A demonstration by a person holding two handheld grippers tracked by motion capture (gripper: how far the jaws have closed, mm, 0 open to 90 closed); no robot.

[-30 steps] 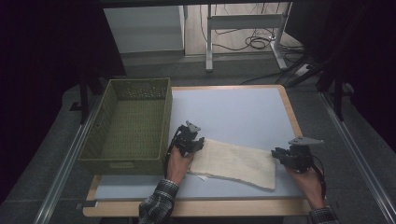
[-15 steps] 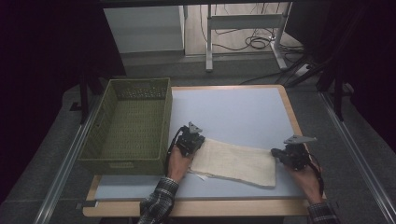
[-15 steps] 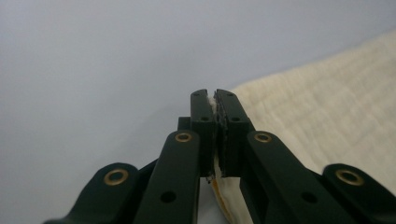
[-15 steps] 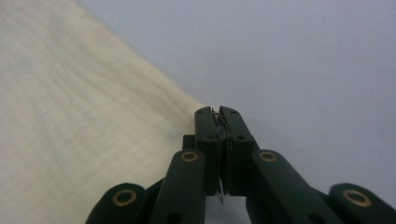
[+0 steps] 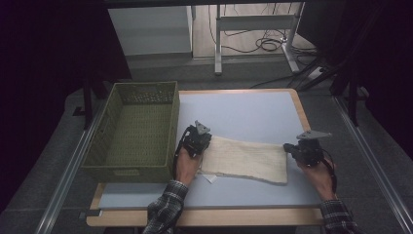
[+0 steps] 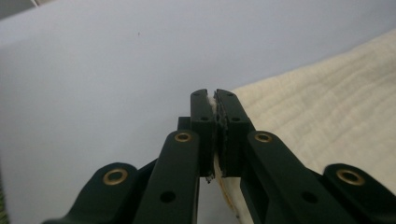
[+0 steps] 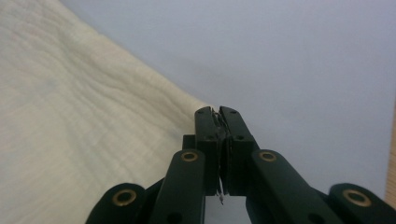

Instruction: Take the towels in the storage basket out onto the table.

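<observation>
**Both grippers pinch the cloth's far corners**

In the left gripper view the left gripper (image 6: 215,100) has its jaws pressed together on a thin fold of cream cloth (image 6: 327,107), which shows as a pale strip in the seam between the pads. The rest of the cloth spreads away to the right of the fingers, lying flat on the table (image 6: 93,70), whose pale blue top is bare ahead of the tips and to their left.

The right gripper (image 7: 218,116) is closed the same way, with a sliver of fabric and a few loose threads caught between its pads. Here the cloth (image 7: 70,116) runs off to the left of the fingers, and bare table lies beyond and to the right.

Holding one corner in each gripper looks like the start of a fold or a lift: pinched at both ends of one long edge, the cloth can be raised evenly without bunching.

The high view adds what the close views leave out. It shows the left gripper (image 5: 198,138) and right gripper (image 5: 303,147) well apart, at opposite ends of the cloth (image 5: 246,158), which lies as a long rectangle between them. A green basket (image 5: 136,129) stands just beyond the left gripper's outer side, perhaps the cloth's destination. The gripper views, in turn, prove the grip itself, too small to judge from above.
</observation>
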